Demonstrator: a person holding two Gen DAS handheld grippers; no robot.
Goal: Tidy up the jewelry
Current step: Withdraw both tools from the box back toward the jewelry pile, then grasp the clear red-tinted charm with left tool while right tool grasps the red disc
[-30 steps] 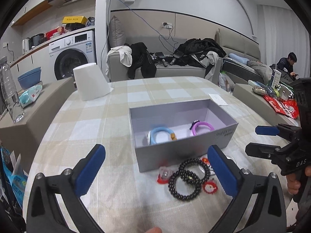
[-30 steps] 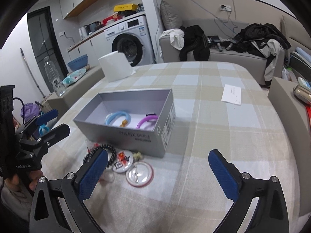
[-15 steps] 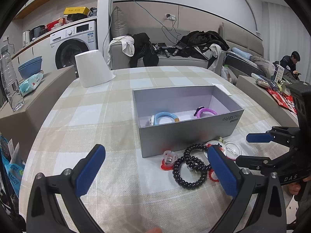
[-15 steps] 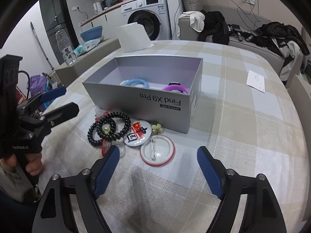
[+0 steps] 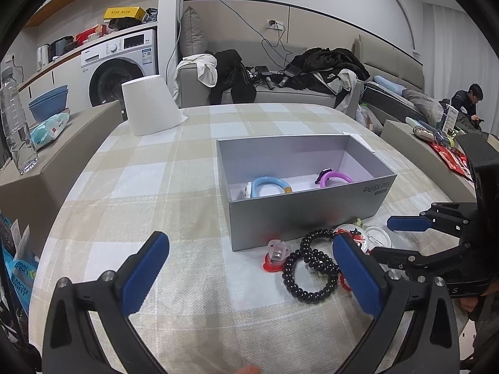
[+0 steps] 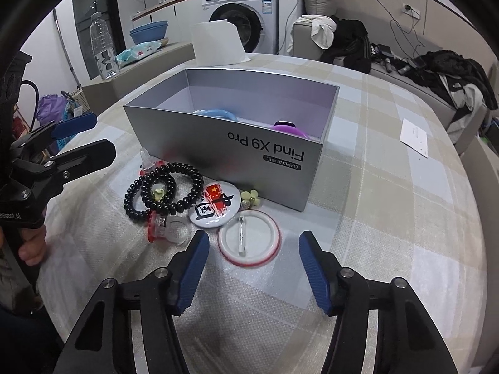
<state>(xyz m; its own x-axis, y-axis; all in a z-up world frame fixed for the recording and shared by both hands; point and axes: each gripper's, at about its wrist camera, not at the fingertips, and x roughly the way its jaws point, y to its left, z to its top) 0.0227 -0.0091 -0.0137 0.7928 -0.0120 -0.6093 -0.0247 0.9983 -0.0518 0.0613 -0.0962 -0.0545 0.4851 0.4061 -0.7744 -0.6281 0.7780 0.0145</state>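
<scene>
— Hovering low over the checked tablecloth (image 6: 389, 193), our right gripper (image 6: 251, 275) has its blue pads spread wide with nothing between them. Where do we see the jewelry from it?

— Just ahead of the fingertips lies the overturned pin badge (image 6: 249, 239), its pin side up and red rim showing, roughly centred in the gap between the pads but beyond them, not touched. Beside it, toward the grey box (image 6: 237, 143), sits the printed badge (image 6: 217, 204) with the red flag, and left of that the two black bead bracelets (image 6: 165, 191), overlapping. A clear-and-red ring piece (image 6: 167, 229) lies near our left pad.

— And our left gripper (image 5: 249, 275)?

— Also fully open and empty. The bead bracelets (image 5: 312, 263) sit just inside its right pad, which hides part of the badges behind it. The red and clear trinket (image 5: 276, 254) lies against the box's near wall, between the pads but farther out.

— What do we have in the box (image 5: 305, 208)?

— A light blue bangle (image 5: 269, 185) on the left of its floor and a purple bangle (image 5: 333, 177) on the right, well apart. A white paper roll (image 5: 149, 109) stands far off on the table.
</scene>
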